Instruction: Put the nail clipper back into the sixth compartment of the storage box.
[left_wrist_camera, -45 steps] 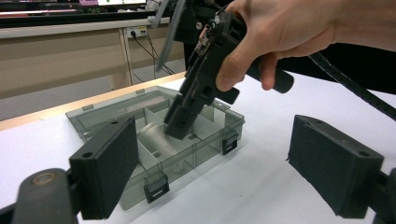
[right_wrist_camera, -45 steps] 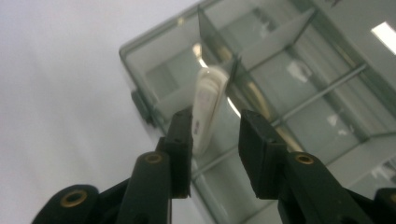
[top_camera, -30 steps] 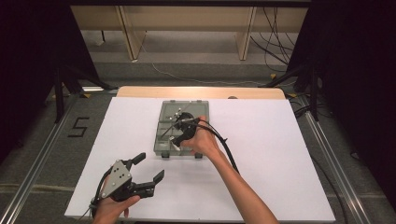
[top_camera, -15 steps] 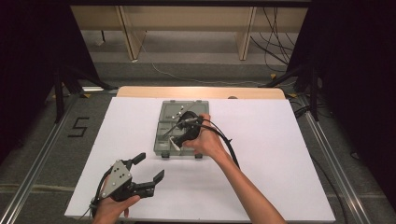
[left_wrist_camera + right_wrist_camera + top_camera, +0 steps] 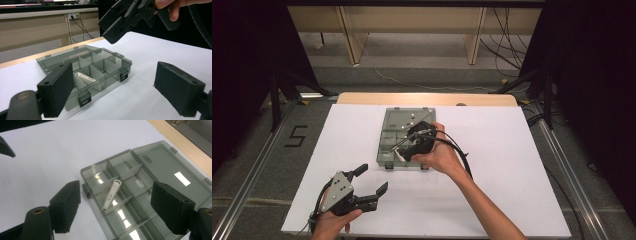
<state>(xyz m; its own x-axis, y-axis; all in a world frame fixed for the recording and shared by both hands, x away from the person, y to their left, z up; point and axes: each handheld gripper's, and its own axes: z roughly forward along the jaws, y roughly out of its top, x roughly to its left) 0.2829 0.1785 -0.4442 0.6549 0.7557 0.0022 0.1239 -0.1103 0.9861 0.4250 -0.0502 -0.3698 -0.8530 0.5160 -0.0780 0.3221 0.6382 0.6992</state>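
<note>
Right tongs [image 5: 398, 150] hover over the open organiser box [image 5: 175, 167], jaws wide, just been opening, nothing between them. White stick [image 5: 111, 194] lies slanted in a front compartment, propped across a divider. Left tongs [image 5: 372, 182] gape empty near the white surface [image 5: 512, 150] front edge.

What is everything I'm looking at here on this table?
Compartment box: one, smoky grey see-through plastic, lid open, middle of the table.
White stick-shaped thing: one, white, lying slanted in the box across a divider.
Table: one, white top with a wooden far edge.
Left gripper: one, black, jaws open, near left of the table, empty.
Right gripper: one, black, jaws just opened, empty, above the box.
</note>
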